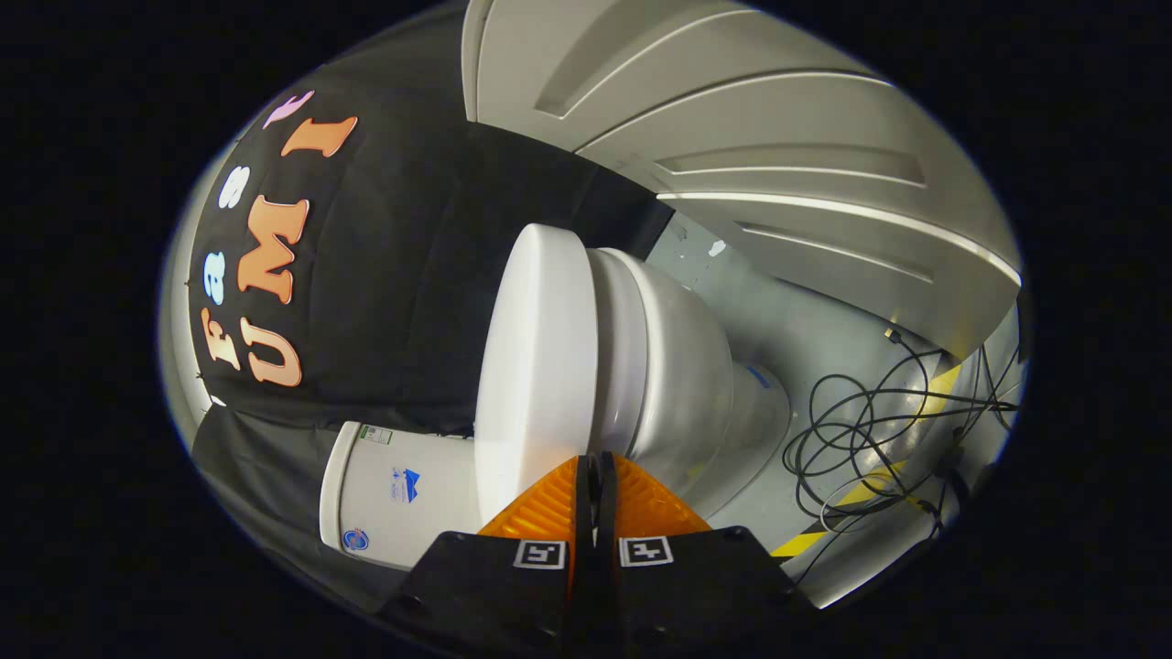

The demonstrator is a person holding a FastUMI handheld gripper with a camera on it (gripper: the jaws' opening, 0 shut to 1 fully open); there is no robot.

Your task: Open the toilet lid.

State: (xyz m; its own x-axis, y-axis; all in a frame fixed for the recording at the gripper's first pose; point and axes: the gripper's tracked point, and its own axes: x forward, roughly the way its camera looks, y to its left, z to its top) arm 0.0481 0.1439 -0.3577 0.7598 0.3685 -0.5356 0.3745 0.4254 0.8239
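Camera rolled hard over, so toilet point(659, 366) appears lying sideways. Lid point(536, 366) down flat on the bowl point(678, 375), its front edge just ahead of the tool point(597, 462). Tool fingers pressed together, gripping nothing, tips right at the seam where lid meets bowl. Tank point(403, 494) beyond the lid, against the black cloth. Next, by best guess: slip the closed tips under the lid's lip, not the seat's, then lift in an arc about the rear hinge. Worth going slow near upright to rest it against the tank. Cables point(870, 430) on the floor well clear.
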